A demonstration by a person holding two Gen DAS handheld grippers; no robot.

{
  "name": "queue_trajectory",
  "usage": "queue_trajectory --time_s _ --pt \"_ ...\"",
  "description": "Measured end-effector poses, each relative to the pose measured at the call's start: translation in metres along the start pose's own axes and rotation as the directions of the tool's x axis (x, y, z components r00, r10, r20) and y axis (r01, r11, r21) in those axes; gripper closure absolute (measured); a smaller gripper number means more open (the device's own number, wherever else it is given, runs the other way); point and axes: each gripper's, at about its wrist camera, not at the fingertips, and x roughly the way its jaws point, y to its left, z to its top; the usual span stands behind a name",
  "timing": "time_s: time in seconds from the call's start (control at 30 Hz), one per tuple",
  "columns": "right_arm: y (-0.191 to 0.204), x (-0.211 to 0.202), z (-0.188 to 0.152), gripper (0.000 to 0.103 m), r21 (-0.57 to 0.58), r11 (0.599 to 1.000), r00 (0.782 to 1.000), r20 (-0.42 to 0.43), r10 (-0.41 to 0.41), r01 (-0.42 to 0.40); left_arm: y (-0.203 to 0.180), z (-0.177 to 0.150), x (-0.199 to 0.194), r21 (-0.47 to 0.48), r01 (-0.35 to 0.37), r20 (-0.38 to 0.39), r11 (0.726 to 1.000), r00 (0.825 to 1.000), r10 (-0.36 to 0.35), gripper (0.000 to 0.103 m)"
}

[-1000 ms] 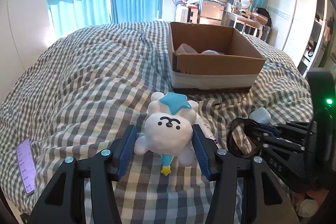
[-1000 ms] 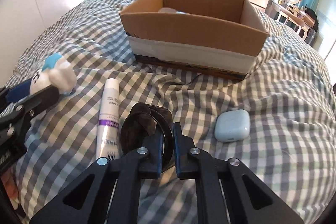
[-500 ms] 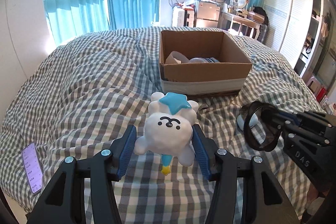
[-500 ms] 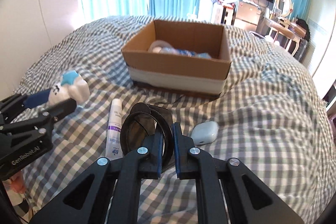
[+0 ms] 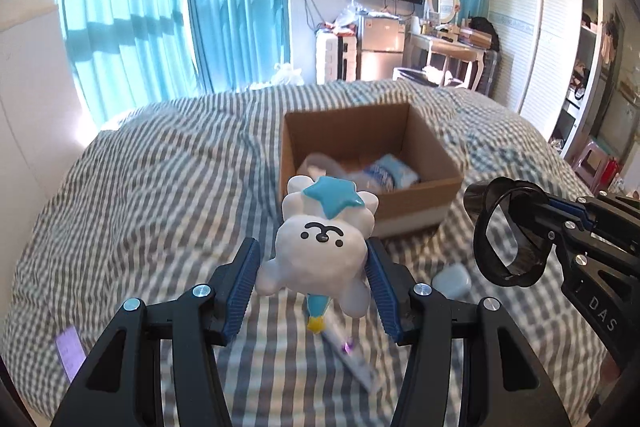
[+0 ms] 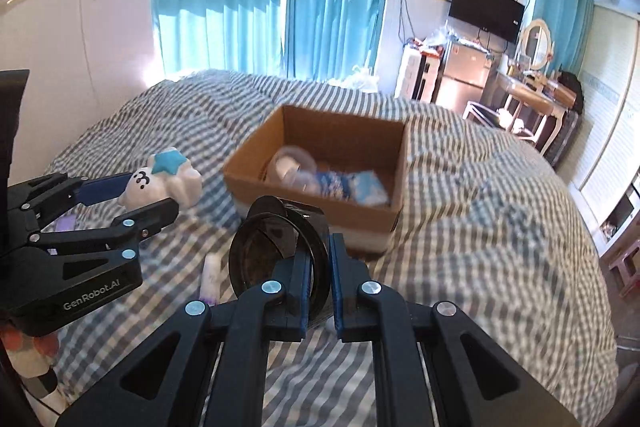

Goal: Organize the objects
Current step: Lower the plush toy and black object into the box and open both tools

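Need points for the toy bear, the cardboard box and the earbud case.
toy bear (image 5: 320,239), left wrist view, on its white face.
cardboard box (image 6: 276,193), right wrist view, on its near outer wall.
earbud case (image 5: 452,279), left wrist view, on its pale blue lid.

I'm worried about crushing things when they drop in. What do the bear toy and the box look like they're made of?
Bear toy: looks like glossy, squishy foam or soft vinyl; it has smooth rounded limbs and a sheen, but its hardness can't be told.
Box: brown corrugated cardboard, matte, with a pale band along its base.
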Motion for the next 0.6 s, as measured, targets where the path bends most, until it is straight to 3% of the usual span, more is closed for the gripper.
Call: queue_trajectory --time_s 0.3,0.6 --pt "-0.025 0.011 0.056 0.095 -0.005 0.999 0.999 0.04 -0.035 0.035 0.002 0.062 0.023 0.001 0.016 0.038 1.0 0.999 -0.016 0.048" --pt "-0.05 0.063 0.112 0.095 0.004 0.999 0.999 0.032 -0.039 0.039 0.004 0.109 0.072 0.009 0.01 0.037 1.0 0.999 -0.011 0.048"
